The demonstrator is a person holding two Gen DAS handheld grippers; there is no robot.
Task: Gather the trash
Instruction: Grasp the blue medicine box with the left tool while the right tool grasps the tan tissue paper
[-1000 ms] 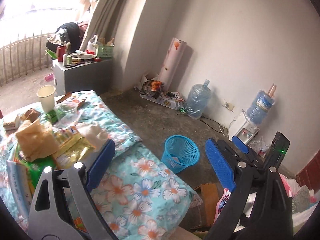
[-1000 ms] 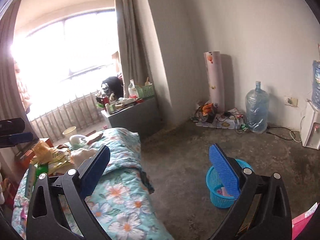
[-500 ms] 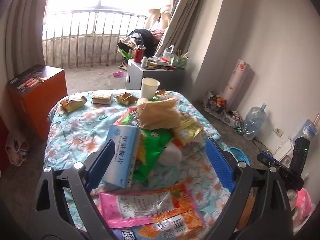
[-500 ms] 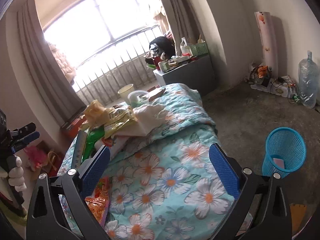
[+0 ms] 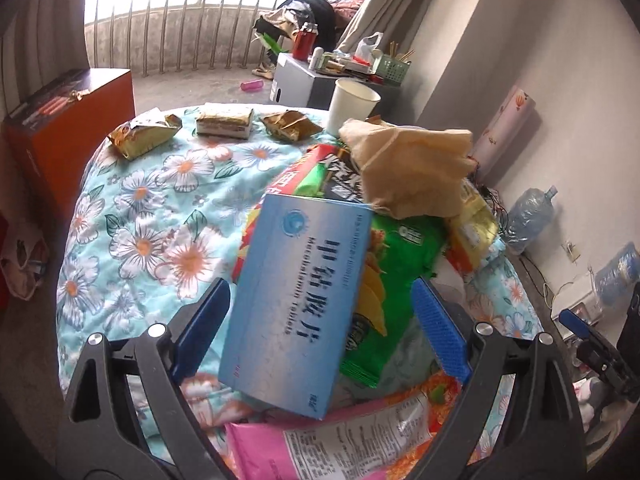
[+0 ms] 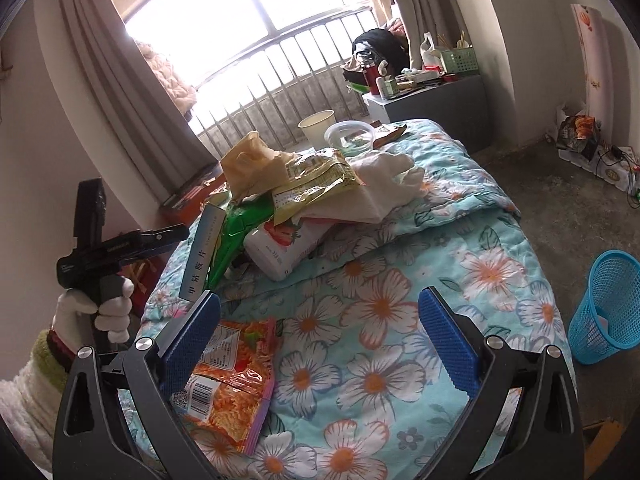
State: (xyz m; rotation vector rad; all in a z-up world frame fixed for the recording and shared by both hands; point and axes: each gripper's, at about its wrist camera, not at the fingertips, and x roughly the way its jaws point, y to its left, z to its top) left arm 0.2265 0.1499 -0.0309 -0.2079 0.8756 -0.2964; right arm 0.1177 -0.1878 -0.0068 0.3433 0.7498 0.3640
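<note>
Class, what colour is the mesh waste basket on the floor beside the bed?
Bright blue basket; the right wrist view shows it best.

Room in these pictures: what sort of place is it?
Probably a lived-in room at home: a surface under a floral turquoise quilt heaped with snack wrappers, a barred window with grey curtains, a blue mesh plastic wastebasket on bare concrete floor.

Blue tablet box (image 5: 296, 300) tilted atop wrapper pile on floral bed; green snack bag (image 5: 384, 280) beneath, tan paper bag (image 5: 412, 172) on top. Orange-pink noodle packet (image 6: 232, 384) flat near edge. Blue mesh basket (image 6: 604, 304) upright on floor.
</note>
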